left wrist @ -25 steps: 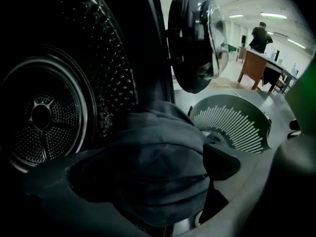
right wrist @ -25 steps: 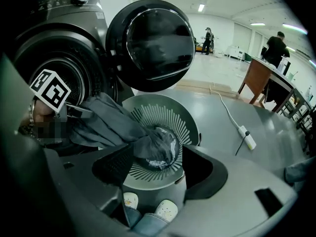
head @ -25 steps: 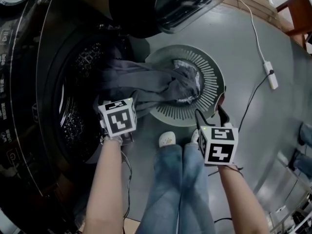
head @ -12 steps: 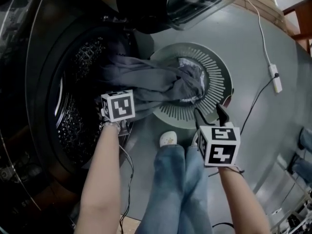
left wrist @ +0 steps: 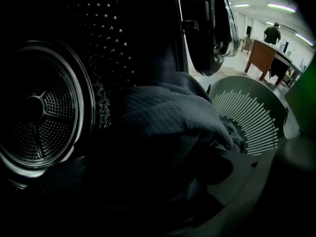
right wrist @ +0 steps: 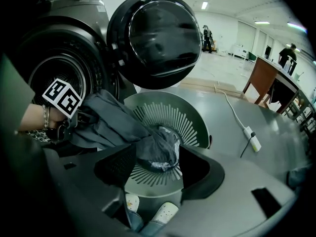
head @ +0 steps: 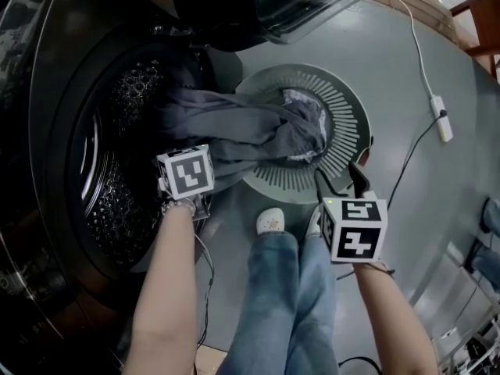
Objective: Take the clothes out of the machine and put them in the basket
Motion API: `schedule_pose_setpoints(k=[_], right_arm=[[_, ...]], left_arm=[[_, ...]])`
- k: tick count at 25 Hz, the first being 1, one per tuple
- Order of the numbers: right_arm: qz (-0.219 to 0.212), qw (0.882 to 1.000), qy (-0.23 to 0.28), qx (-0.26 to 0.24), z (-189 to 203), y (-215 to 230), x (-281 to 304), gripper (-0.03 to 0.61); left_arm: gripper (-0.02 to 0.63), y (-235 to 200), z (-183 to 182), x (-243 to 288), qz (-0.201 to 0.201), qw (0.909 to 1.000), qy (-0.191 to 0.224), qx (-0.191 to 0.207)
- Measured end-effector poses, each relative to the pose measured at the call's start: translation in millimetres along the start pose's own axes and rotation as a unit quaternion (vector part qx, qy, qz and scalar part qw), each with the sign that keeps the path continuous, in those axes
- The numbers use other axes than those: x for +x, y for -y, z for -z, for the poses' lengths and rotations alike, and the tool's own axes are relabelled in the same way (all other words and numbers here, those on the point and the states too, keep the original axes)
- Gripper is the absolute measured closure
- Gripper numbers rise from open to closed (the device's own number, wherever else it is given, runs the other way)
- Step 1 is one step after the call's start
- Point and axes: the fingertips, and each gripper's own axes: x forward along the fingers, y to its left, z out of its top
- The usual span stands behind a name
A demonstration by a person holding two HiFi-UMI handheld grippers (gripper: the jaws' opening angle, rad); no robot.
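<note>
A grey garment [head: 250,127] hangs out of the washing machine drum [head: 117,170] and lies with its far end in the round green basket [head: 344,108]. My left gripper [head: 191,162] sits at the drum's rim, right on the garment's near fold. Its jaws are closing, with the cloth [left wrist: 168,117] filling the dark space ahead of them; I cannot see whether the pads press it. My right gripper [head: 337,174] hovers over the basket's near rim. Its jaws are closing slowly but stand apart with nothing between them; the garment [right wrist: 148,147] and the basket [right wrist: 182,112] lie beyond.
The machine's round door [head: 266,6] stands swung open above the basket. A white cable with a power strip [head: 440,123] runs across the grey floor at the right. The person's legs and white shoes [head: 269,223] stand just before the basket. A wooden table [right wrist: 266,78] is at far right.
My left gripper has sunk a little onto the garment at the drum's rim. The right gripper and the garment have stayed about where they were.
</note>
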Motion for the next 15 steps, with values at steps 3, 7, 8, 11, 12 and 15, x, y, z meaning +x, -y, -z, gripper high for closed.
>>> schedule_pose_setpoints(k=[3, 7, 8, 11, 12, 15], right_arm=[[0.006, 1.0, -0.004, -0.009, 6.1, 4.2, -5.3, 0.307], [0.008, 1.0, -0.003, -0.007, 9.4, 4.5, -15.7, 0.314], [0.009, 1.0, -0.002, -0.005, 10.2, 4.7, -18.7, 0.318], [0.013, 1.0, 0.003, 0.001, 11.4, 5.7, -26.3, 0.322], [0.014, 1.0, 0.004, 0.002, 11.5, 5.7, -28.5, 0.324], [0.016, 1.0, 0.008, 0.009, 12.6, 4.0, -34.2, 0.328]], left_arm=[[0.311, -2.4, -5.7, -16.7, -0.024, 0.9986, 0.04, -0.022], [0.572, -16.2, -7.0, -43.0, -0.012, 0.9824, 0.084, -0.167], [0.572, -16.6, -7.6, -47.7, 0.0, 0.9774, 0.087, -0.193], [0.572, -12.6, -13.2, -58.8, 0.024, 0.9754, 0.094, -0.198], [0.572, -11.2, -14.6, -62.5, 0.028, 0.9766, 0.096, -0.191], [0.574, -6.9, -17.3, -73.5, 0.041, 0.9776, 0.103, -0.179]])
